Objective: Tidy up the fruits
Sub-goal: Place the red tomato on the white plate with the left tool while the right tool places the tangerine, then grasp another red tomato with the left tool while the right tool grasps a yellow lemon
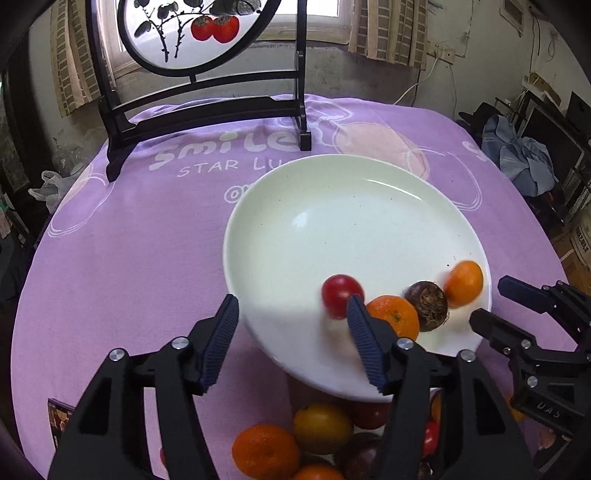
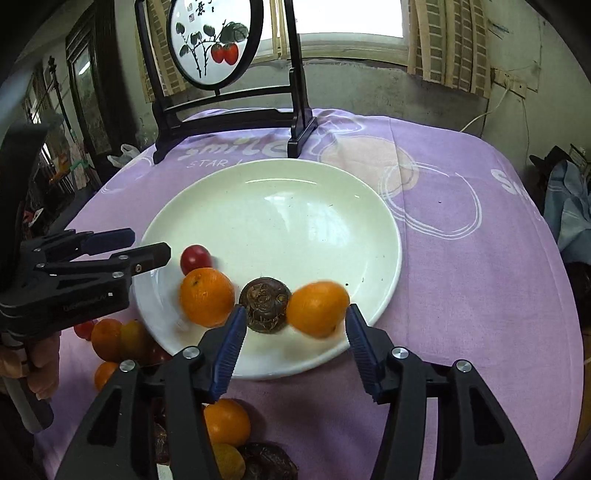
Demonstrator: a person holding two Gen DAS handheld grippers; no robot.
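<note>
A white plate point(image 1: 332, 229) point(image 2: 280, 206) lies on the purple tablecloth. On its near side lie a red tomato point(image 1: 341, 290) point(image 2: 195, 258), two oranges point(image 1: 395, 315) point(image 2: 207, 297), point(image 1: 463, 282) point(image 2: 317, 308) and a dark brown fruit point(image 1: 426, 304) point(image 2: 264, 304). The tomato and the right orange look motion-blurred. My left gripper point(image 1: 291, 314) point(image 2: 147, 247) is open and empty over the plate's near left rim. My right gripper point(image 2: 295, 325) point(image 1: 491, 302) is open and empty, just in front of the right orange.
A pile of loose fruit point(image 1: 317, 443) point(image 2: 118, 339), oranges, tomatoes and dark ones, lies on the cloth in front of the plate. A black stand with a round painted screen point(image 1: 199, 33) point(image 2: 214, 44) is at the table's far side. Clutter surrounds the table.
</note>
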